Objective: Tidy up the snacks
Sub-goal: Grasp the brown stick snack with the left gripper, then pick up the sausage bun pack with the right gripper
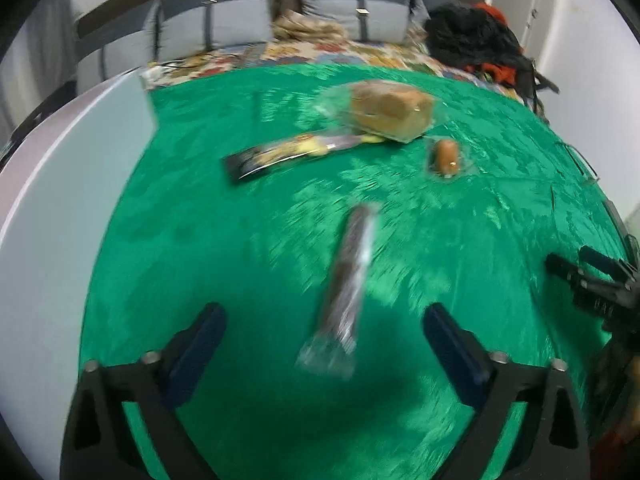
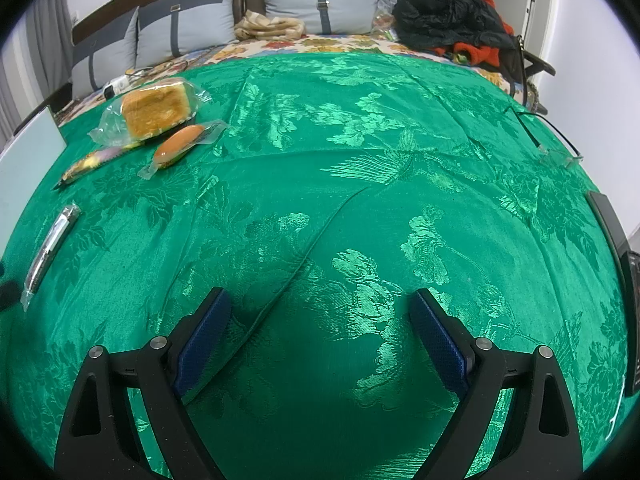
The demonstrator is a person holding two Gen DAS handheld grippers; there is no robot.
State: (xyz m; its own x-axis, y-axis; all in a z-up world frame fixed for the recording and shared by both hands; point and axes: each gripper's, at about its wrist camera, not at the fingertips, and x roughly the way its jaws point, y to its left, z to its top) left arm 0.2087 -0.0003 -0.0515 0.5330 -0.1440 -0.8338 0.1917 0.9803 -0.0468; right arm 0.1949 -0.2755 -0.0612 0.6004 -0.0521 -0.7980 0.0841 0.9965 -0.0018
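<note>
A long dark snack bar [image 1: 350, 280] in clear wrap lies on the green bedspread [image 1: 240, 240], ahead of and between the left gripper [image 1: 324, 316], whose jaws stand wide apart and touch nothing; this view is blurred. Farther back lie 3 more snacks close together: a wrapped cake block [image 1: 390, 114], a flat dark-and-yellow packet [image 1: 280, 154] touching it, and a small wrapped bun [image 1: 445, 154] just beside. The right gripper [image 2: 320, 312] hangs over bare bedspread well apart from them, jaws open and empty. Grey pillows [image 2: 320, 0] line the headboard.
</note>
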